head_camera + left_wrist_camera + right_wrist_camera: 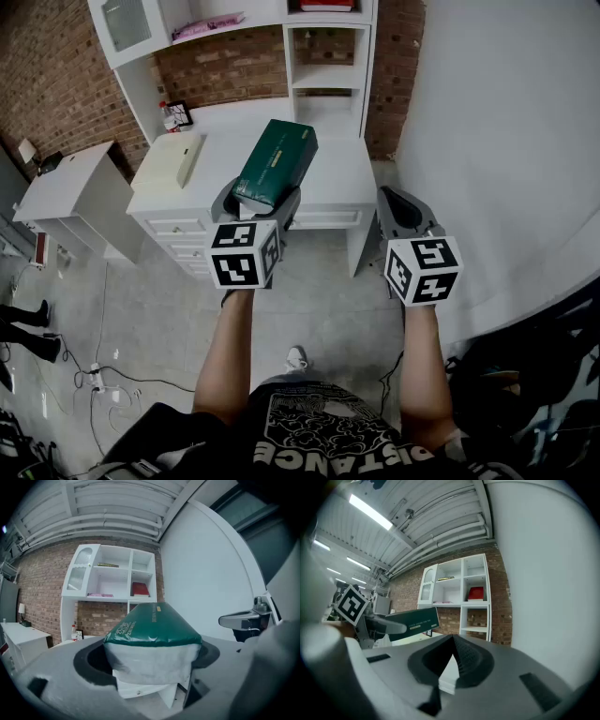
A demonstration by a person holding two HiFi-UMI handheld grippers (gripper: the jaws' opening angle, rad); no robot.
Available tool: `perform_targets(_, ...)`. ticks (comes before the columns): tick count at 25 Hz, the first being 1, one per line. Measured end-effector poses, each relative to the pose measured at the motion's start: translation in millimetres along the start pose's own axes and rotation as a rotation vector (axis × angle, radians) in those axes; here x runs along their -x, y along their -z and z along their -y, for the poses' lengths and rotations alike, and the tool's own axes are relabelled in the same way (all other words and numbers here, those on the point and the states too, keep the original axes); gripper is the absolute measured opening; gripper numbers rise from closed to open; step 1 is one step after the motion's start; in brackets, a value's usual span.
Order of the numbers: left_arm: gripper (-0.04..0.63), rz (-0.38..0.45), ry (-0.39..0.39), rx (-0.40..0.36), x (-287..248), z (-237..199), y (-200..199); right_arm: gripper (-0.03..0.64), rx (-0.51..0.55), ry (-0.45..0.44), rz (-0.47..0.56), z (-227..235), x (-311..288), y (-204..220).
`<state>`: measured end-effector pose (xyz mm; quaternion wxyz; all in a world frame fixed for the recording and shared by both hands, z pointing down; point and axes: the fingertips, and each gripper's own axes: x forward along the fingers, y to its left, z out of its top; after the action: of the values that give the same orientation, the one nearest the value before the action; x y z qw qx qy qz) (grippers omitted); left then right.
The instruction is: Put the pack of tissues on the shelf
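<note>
Pack of tissues [275,164] faces white desk [230,124], brick wall [225,66].

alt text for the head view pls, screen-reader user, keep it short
Seen from above, the left gripper holds a green pack of tissues between its jaws, in front of a white desk with shelves against a brick wall. The right gripper is beside it, shut and empty.

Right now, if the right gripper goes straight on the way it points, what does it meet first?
Probably the white shelf unit, near its right-hand compartments; nothing nearer shows, though depth is unclear.
</note>
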<state>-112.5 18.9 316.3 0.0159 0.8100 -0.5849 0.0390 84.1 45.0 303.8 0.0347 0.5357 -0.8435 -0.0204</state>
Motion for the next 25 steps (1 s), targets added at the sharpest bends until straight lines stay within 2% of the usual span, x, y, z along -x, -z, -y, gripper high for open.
perform_targets(10, 0.449, 0.003, 0.035, -0.017, -53, -20, -13, 0.003, -0.001, 0.027, -0.005, 17, -50, -8)
perform_targets(25, 0.449, 0.041, 0.113, -0.011, -139, -78, -34, -0.008, 0.024, 0.081, -0.008, 20, -148, -25)
